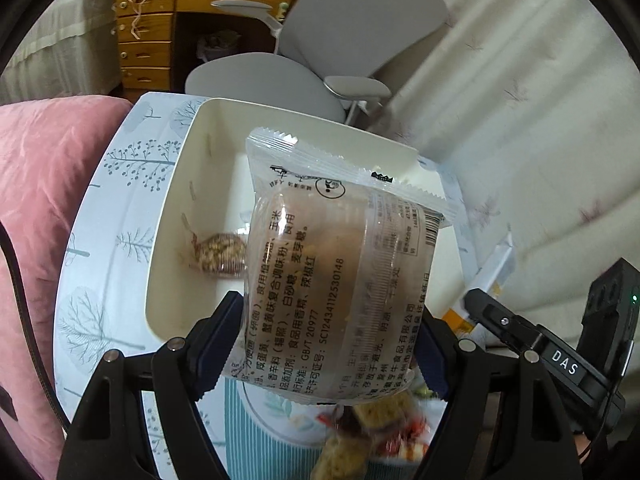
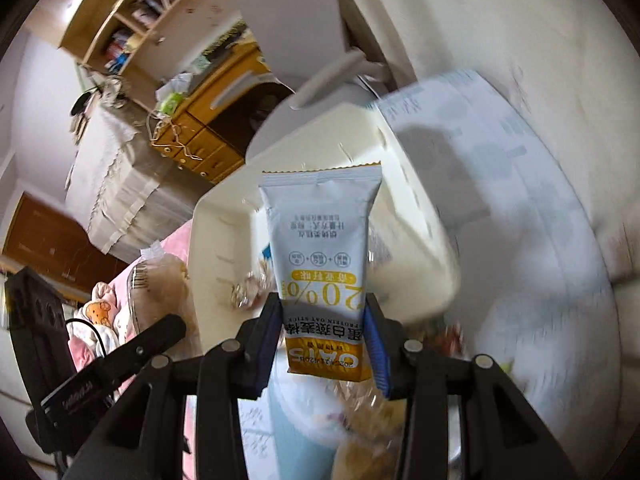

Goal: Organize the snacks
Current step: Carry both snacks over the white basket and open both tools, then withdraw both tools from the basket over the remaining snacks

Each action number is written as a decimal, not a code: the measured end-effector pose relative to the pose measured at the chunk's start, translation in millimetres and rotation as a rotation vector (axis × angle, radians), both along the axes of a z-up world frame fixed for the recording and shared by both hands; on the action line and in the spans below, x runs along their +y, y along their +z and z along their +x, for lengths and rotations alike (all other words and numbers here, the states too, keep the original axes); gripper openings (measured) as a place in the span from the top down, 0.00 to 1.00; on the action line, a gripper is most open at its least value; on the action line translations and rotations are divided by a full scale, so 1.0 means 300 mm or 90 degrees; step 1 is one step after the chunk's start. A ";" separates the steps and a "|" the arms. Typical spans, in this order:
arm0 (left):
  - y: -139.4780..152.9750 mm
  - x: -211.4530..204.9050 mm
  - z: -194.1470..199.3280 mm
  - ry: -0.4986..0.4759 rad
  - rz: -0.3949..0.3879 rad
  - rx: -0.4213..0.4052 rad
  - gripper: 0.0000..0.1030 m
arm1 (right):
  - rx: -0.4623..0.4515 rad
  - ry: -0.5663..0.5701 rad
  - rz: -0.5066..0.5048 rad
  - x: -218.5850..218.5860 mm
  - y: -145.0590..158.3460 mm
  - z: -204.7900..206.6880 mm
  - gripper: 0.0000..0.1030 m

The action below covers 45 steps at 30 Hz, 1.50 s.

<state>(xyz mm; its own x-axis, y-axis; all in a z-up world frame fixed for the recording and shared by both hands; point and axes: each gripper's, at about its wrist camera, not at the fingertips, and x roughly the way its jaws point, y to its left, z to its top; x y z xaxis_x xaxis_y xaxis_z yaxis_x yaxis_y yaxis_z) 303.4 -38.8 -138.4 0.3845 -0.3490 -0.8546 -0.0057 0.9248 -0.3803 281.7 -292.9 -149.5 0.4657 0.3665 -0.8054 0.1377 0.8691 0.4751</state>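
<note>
Patterned tabletop (image 1: 120, 184) carries a cream box (image 1: 180, 184). Left claw (image 1: 332, 344) clamps a clear pastry packet (image 1: 340, 272), right claw (image 2: 326, 340) clamps an oat bar (image 2: 320, 240); lower each inside the box before releasing.

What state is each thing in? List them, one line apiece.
Left tongs: shut on the clear pastry packet.
Clear pastry packet: sealed, held above the cream box.
Right tongs: shut on the oat bar.
Oat bar: sealed, held upright, print upside down.
Cream box: open-topped, one small wrapped snack inside.
Small wrapped snack: wrapped, lying on the box floor.
</note>
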 end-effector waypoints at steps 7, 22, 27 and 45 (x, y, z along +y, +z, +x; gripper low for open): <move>-0.035 -0.002 0.078 0.049 0.014 0.005 0.20 | -0.025 -0.012 0.005 -0.084 -0.032 0.099 0.59; 0.001 0.039 0.050 0.047 0.029 0.010 0.17 | 0.000 -0.052 0.009 -0.133 -0.054 0.082 0.50; 0.051 0.045 -0.019 0.012 0.018 -0.004 0.17 | -0.004 -0.063 -0.002 -0.116 -0.001 0.005 0.47; 0.179 0.187 -0.370 -0.160 -0.002 -0.038 0.17 | -0.054 -0.215 -0.036 0.024 0.150 -0.486 0.39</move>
<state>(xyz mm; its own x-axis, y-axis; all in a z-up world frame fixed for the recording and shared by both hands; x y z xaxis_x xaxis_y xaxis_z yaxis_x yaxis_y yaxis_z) 192.6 17.3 -84.7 0.3350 -0.4420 -0.8321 0.2458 0.8936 -0.3757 135.9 -285.8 -104.4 0.6194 0.1361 -0.7732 0.3844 0.8062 0.4498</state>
